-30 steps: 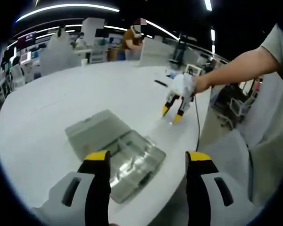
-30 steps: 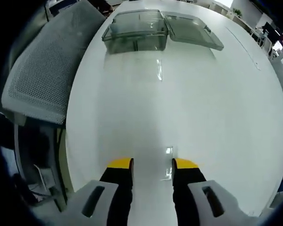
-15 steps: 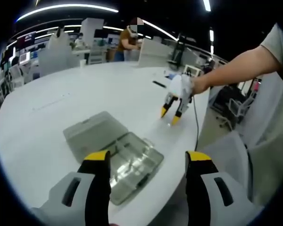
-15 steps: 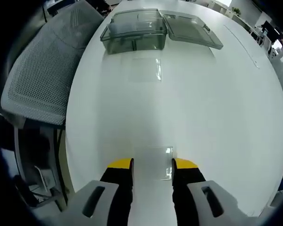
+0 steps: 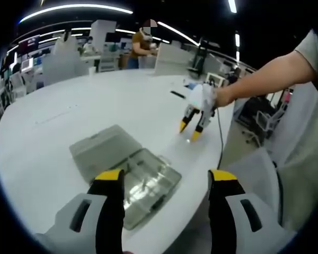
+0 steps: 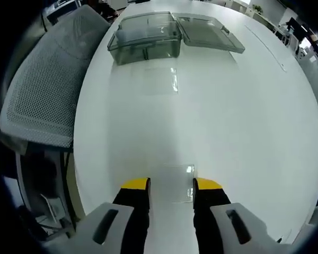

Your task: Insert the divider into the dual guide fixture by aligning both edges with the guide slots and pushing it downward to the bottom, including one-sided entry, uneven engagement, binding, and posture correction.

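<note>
While the left tool [image 5: 164, 182] hangs over the near edge of the white worktop [image 5: 95, 106] with its yellow-tipped jaws well apart and gripping nothing, a clear plastic box [image 5: 146, 185] lies just beyond and between them, its lid [image 5: 100, 151] folded open flat on the worktop beside it. Inside the box, thin upright ribs show, though I cannot tell which are the guide slots. Farther off in the left gripper view, the right tool [image 5: 190, 128] points its tips down at the worktop near the rim, held in a person's hand [image 5: 220, 96] at the end of a bare forearm.

From the right gripper view, the right tool [image 6: 171, 185] has its jaws set a little apart, and a clear flat divider [image 6: 172, 182] lies on the worktop [image 6: 244, 121] between the tips and just past them; whether the jaws touch its edges I cannot tell. The box [image 6: 146, 38] sits well apart at the far end, lid [image 6: 209, 34] spread to its right in that view. A grey mesh chair back [image 6: 47, 90] stands beside the worktop's edge.
</note>
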`<state>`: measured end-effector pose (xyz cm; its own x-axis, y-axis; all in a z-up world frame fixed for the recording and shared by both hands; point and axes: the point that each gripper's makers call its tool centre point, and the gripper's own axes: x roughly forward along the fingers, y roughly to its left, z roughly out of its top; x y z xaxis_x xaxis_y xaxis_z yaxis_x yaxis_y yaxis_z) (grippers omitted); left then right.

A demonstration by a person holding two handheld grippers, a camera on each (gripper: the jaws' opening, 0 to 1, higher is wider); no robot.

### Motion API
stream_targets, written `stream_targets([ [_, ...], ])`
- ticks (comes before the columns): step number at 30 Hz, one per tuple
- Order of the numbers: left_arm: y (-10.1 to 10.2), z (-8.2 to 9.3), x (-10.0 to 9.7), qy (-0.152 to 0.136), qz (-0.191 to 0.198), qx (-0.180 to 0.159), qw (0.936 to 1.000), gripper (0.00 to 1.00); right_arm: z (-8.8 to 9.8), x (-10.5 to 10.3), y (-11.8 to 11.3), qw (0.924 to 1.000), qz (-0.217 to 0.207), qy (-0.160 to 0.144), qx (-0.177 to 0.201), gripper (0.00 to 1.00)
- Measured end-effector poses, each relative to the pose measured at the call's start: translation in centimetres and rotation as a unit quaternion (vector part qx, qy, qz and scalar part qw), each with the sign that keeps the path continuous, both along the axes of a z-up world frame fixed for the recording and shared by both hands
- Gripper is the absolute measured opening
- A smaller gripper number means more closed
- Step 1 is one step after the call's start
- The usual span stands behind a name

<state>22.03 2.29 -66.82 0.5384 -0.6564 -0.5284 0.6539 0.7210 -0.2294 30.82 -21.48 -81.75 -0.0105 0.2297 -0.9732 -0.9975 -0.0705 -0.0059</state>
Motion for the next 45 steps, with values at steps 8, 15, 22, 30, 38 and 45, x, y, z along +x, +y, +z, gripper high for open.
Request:
stream_targets([
  [8, -0.2, 0.1, -0.1, -0.001, -0.003, -0.002, 1.0000, 0.62, 0.1, -0.5, 0.6, 1.0000, 0.003, -0.001, -0.005, 0.27],
  [15, -0.2, 0.2, -0.1, -0.003, -0.003, -0.002, 1.0000, 0.62, 0.4, -1.1, 1.1, 1.0000, 0.007, -0.003, -0.006, 0.27],
  [22, 0.0, 0.1, -0.3, 0.000, -0.001, -0.003, 1.0000, 0.62, 1.4, -1.2, 1.8, 0.9999, 0.006, -0.006, -0.005, 0.27],
  [30, 0.2, 0.3, -0.3, 0.000, 0.002, -0.007, 1.0000, 0.62, 2.4, -1.6, 3.2, 0.9999, 0.008, -0.013, 0.002, 0.27],
  [38, 0.0, 0.3, -0.2, -0.002, -0.002, -0.010, 0.9999, 0.62, 4.1, -2.2, 5.4, 0.9990, 0.027, -0.029, 0.019, 0.27],
  [45, -0.1, 0.2, -0.3, -0.002, -0.005, -0.011, 0.9999, 0.61, 5.2, -2.9, 7.1, 0.9979, 0.045, -0.036, 0.031, 0.27],
])
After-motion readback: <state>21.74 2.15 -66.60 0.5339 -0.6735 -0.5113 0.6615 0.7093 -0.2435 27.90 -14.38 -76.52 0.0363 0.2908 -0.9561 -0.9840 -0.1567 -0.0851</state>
